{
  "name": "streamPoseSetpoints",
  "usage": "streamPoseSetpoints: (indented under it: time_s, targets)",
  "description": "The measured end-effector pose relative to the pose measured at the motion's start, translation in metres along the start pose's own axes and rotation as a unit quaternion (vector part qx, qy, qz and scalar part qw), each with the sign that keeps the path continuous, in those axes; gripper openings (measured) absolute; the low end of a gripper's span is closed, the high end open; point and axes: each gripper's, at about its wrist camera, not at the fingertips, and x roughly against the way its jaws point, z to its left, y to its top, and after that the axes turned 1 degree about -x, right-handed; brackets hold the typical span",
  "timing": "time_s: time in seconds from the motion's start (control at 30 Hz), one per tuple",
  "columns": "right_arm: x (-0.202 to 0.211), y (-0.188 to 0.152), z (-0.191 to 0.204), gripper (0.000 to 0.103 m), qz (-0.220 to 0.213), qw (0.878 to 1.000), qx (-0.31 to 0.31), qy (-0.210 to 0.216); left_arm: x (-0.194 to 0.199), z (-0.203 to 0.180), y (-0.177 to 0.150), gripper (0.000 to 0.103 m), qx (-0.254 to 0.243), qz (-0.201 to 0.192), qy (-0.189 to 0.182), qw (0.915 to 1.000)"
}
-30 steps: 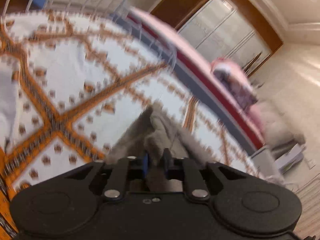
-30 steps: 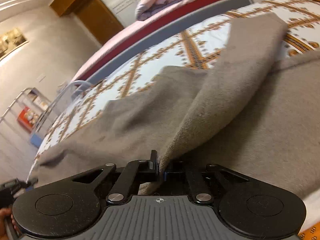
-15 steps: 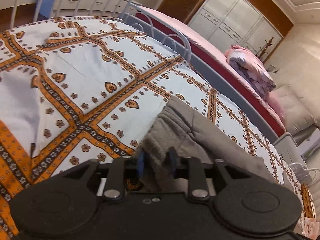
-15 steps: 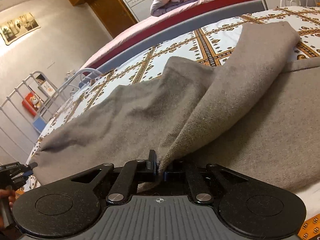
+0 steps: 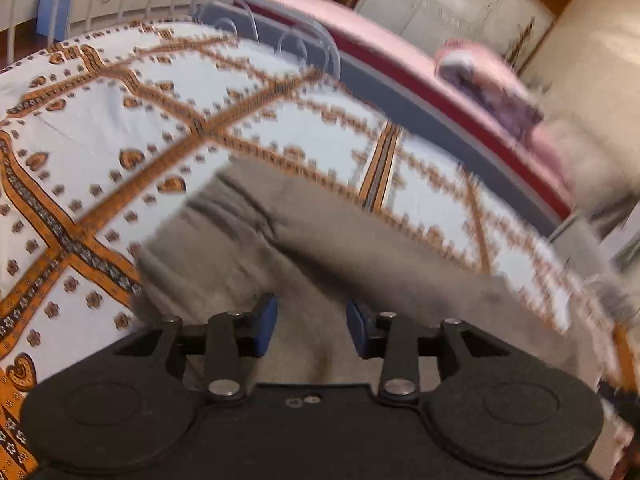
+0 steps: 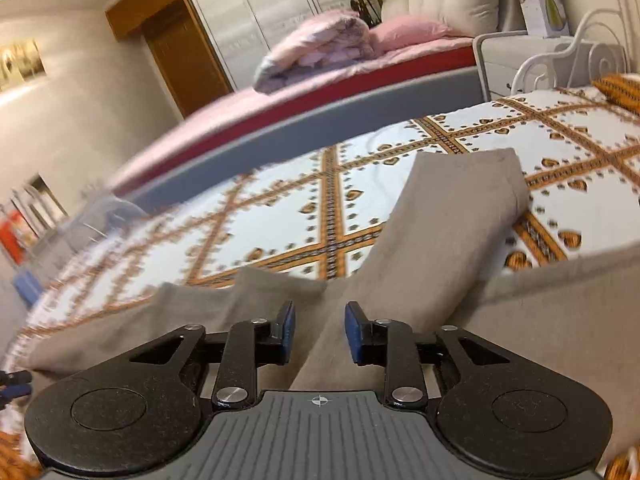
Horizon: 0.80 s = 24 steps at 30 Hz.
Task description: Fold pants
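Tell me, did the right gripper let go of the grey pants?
Yes. The right gripper has just been opening and has drawn back; the pants now lie flat on the bedspread, no cloth pinched between its pads.

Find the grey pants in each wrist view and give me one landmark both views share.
Left wrist: the grey pants fill the lower middle, running from the waistband at centre left to the right edge, just past the open left gripper.
Right wrist: they spread across the lower half, one leg reaching up right of centre, beyond the open right gripper.
Shared landmark: the orange-patterned bedspread.
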Motion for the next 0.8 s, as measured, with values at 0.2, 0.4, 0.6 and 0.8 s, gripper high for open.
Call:
streamPoseSetpoints:
  time_s: [0.2,0.4,0.6,0.8]
  targets:
    - [-0.041,-0.001,0.0,0.055,0.034,0.997,0.04,-0.052,-0.003,-0.013,-0.013,0.028,-0.05,-0.008,0.04,0.9979]
    - [-0.05,-0.02,-0.013,0.004,0.061,0.993,0.075,-0.068,-0.004,-0.022,-0.018,0.029,-0.085,-0.009,0.058,0.9946]
    - [0.02,-0.04,-0.031,0.004,0.058,0.995,-0.001,-0.084,-0.007,-0.024,-0.02,0.029,-0.121,0.001,0.06,0.9909]
    - [0.053,-0.041,-0.042,0.046,0.032,0.994,-0.009,-0.104,-0.008,-0.025,-0.021,0.03,-0.139,0.001,0.059,0.9885]
